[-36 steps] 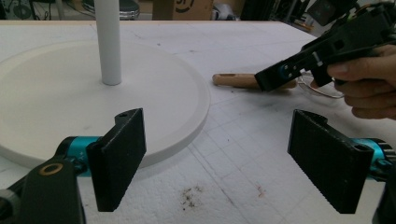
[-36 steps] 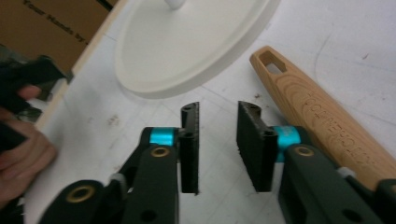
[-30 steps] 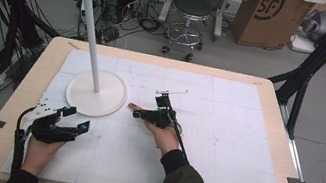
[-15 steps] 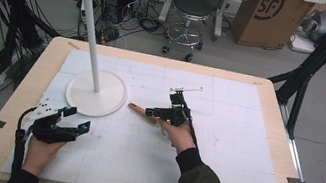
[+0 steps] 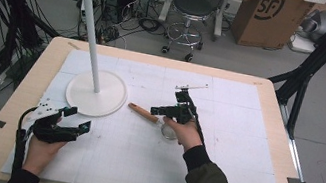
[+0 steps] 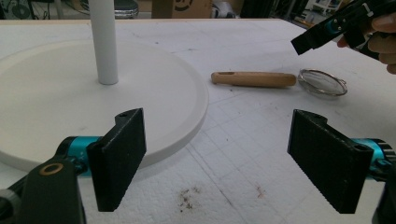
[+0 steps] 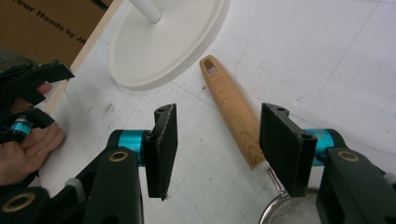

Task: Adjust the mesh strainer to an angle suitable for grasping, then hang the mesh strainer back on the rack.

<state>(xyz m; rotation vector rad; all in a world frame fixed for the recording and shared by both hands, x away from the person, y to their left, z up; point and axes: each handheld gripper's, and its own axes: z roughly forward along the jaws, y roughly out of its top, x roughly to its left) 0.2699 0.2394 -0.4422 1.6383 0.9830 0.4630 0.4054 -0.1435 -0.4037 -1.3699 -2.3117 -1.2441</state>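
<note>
A small strainer lies on the white foam board, its wooden handle (image 5: 143,113) (image 6: 254,79) (image 7: 231,105) pointing at the stand and its mesh bowl (image 5: 169,132) (image 6: 322,82) (image 7: 289,210) under the right hand. My right gripper (image 5: 157,110) (image 7: 217,144) hovers just above the handle's bowl end. Its jaws have just been opening. The handle runs below and between them, close by the right pad, and neither pad presses on it. My left gripper (image 5: 77,119) (image 6: 217,158) rests at the board's near left, open wide with nothing between its pads.
A white hook stand rises from a round base (image 5: 96,92) (image 6: 70,88) (image 7: 163,42) at the board's far left, its pole (image 5: 92,28) topped by hooks. The left gripper's jaws sit right at the base's near rim. The left hand (image 7: 28,149) shows in the right gripper view.
The right hand has drawn to the right and lifted a little, so more of the wooden handle shows. The left hand has stayed put.
</note>
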